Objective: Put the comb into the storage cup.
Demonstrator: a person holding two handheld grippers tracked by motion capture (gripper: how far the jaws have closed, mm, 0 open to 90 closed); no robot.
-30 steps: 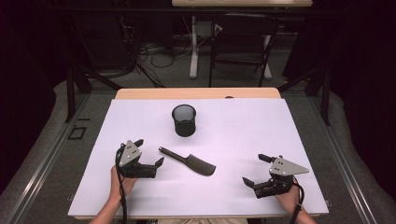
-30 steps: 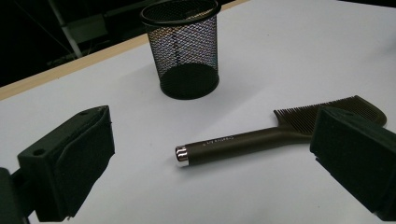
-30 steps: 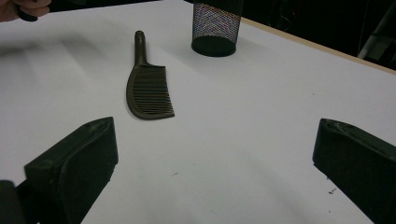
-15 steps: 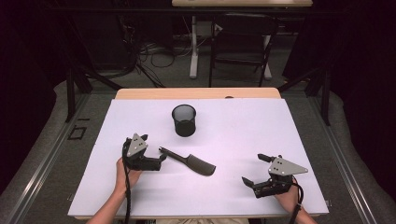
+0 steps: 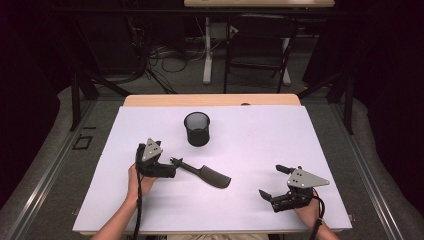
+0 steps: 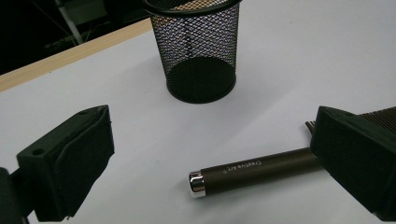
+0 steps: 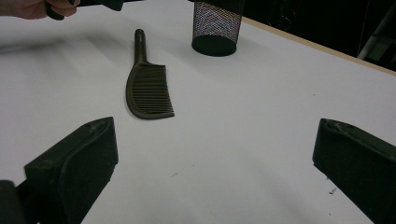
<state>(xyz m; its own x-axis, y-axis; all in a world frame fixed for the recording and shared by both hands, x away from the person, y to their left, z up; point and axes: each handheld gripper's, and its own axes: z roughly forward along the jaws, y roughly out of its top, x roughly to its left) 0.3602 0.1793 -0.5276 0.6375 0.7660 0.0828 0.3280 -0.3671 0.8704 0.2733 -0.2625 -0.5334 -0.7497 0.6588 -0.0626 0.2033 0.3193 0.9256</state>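
White sheeting covers the table [image 5: 310, 150], with dark floor and cables behind it. On it a dark comb [image 5: 202, 172] is laid flat, and a black mesh cup [image 5: 197, 128] is stood upright beyond it.

The step in hand is judged to be a grasp of the comb's handle [image 6: 254, 170] by the left gripper [image 5: 172, 167]. To do it well, the jaws should be lowered until the handle is centred between the pads, the closing line kept square across the round shaft, and the grip taken on the brown shaft rather than on the slick metal cap [image 6: 196, 183], so that rolling is avoided.

In the left gripper view the jaws are held wide apart. The capped end of the handle lies between them, nearer the right jaw, whose pad hides the handle's far end; whether it is touched cannot be told. The comb's teeth [image 6: 380, 114] are seen just beyond that jaw, and the cup stands ahead of the gap.

The right gripper [image 5: 272, 181] is also spread open and empty; the comb [image 7: 147, 88] lies well ahead of its left jaw.
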